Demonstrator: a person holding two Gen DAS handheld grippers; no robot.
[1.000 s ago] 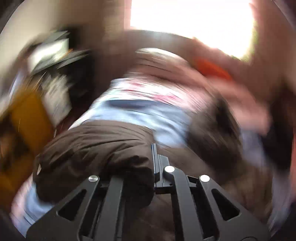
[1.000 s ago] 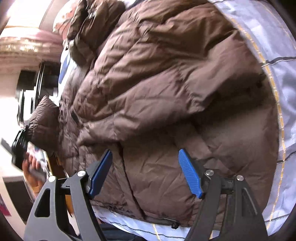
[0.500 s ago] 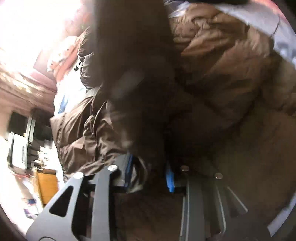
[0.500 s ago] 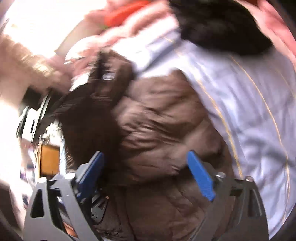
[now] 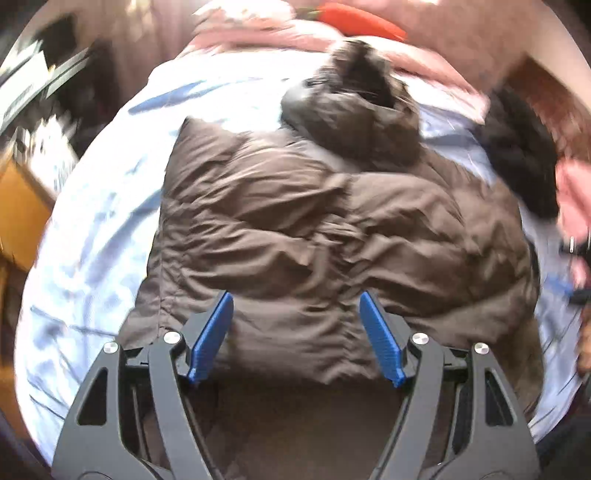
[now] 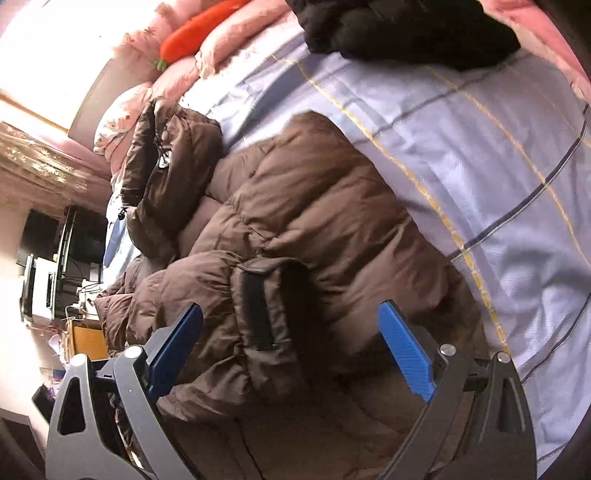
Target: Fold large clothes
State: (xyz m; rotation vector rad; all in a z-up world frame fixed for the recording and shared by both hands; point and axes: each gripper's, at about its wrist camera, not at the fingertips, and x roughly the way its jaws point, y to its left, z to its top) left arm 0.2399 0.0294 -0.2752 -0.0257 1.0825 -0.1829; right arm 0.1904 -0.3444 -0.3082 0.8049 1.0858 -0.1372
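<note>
Between folds on the brown puffer jacket (image 5: 325, 229) lying sleeves-in on the blue checked bedsheet (image 6: 480, 155): left gripper (image 5: 295, 332) opening with nothing pinched, right gripper (image 6: 303, 350) spread wide and empty above a cuff (image 6: 258, 306); next, likely gripping the hem and doubling it toward the hood (image 5: 354, 110)

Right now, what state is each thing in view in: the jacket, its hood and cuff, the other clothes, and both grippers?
brown puffer jacket: lying on the bed, partly folded, sleeve laid across the body
hood: unfolded, at the top end
sleeve cuff: resting on the jacket, strap showing
black garment: heaped at the bed's far end
bed sheet: spread under the jacket
left gripper: jaws opening, nothing between the pads
right gripper: open, above the cuff, gripping nothing
</note>
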